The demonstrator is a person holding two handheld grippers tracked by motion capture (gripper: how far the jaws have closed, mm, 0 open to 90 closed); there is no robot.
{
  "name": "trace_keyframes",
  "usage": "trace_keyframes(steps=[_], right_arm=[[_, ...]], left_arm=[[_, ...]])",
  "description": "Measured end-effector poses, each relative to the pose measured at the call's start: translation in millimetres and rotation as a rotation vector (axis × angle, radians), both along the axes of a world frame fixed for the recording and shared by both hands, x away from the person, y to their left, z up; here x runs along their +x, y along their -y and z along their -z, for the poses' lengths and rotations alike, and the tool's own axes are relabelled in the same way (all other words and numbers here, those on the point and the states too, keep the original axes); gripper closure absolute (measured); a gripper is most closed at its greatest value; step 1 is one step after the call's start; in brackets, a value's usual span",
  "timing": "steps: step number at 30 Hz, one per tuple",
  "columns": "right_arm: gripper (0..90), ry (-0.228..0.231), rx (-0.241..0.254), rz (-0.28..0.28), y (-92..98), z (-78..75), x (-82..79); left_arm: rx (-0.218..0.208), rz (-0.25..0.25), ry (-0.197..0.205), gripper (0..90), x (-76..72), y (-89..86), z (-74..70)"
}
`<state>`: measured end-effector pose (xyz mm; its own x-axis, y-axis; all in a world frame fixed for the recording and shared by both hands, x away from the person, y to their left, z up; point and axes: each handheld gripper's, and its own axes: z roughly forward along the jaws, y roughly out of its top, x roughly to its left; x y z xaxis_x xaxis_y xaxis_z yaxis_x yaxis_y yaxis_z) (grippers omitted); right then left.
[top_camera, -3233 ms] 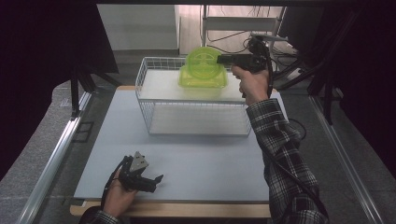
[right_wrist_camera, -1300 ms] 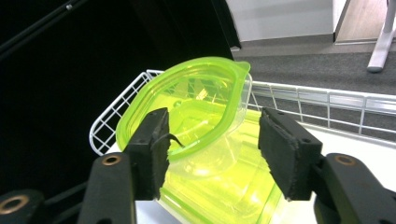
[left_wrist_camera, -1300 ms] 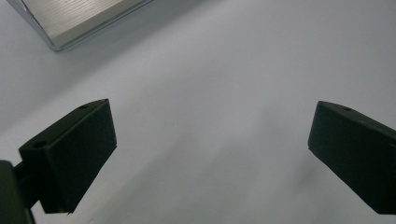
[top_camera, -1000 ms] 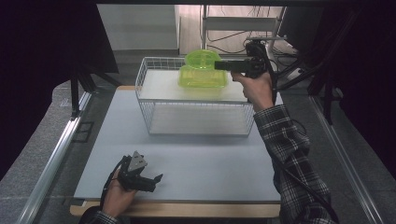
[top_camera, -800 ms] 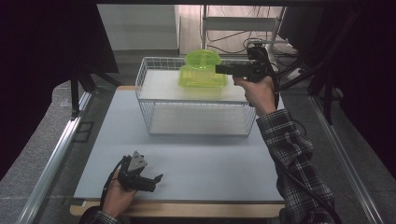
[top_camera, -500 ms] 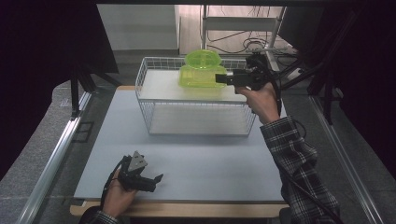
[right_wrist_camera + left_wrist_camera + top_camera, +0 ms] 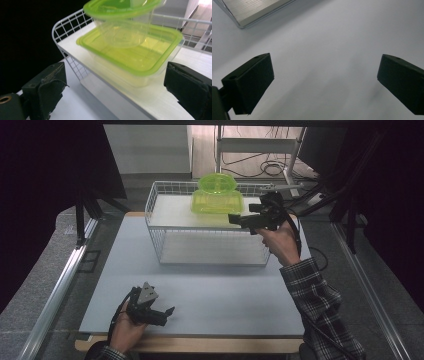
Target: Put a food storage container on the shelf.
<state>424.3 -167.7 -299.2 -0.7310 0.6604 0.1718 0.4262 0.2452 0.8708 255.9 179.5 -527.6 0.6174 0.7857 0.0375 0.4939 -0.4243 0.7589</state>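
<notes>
Matte black jaws are seen at the near left of the high view, where the left gripper is rested low on the pale grey table mat, a grey three-cornered plate fixed on top. In the left gripper view its blocky fingers are spread wide over the smooth mat, nothing held or touched between them; a strip of brushed aluminium rail is cut off at the top corner.

Further along, a white wire basket of fine square mesh is stood at the back of the mat, a flat white board laid across its top. On that board a rectangular container of clear plastic with a lime-green lid is set, and a rounder green-lidded tub is stacked upon it. In the right gripper view the tub is cropped by the upper edge and blurred, so its full shape cannot be made out; the container is shown translucent, with rounded corners.

At the right, the right gripper is held level just beside the container. Its jaws have just been opening, and the worn, scuffed fingers are now parted wide, short of the container, with nothing gripped.
</notes>
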Motion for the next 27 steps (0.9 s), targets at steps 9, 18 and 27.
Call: trace_keyframes(steps=[9,18,27], right_arm=[[3.6,-0.002,-0.002,-0.019,2.3,25.6,-10.1],[3.3,-0.007,-0.008,-0.034,6.9,41.5,-17.8],[1.9,-0.005,-0.046,-0.044,8.0,62.2,-27.6]], left_arm=[[0.004,0.002,0.002,0.6,-0.2,0.4,0.0],[0.018,0.010,0.003,0.6,-0.1,1.4,0.4],[0.023,0.014,0.002,0.6,-0.2,2.0,0.8]])
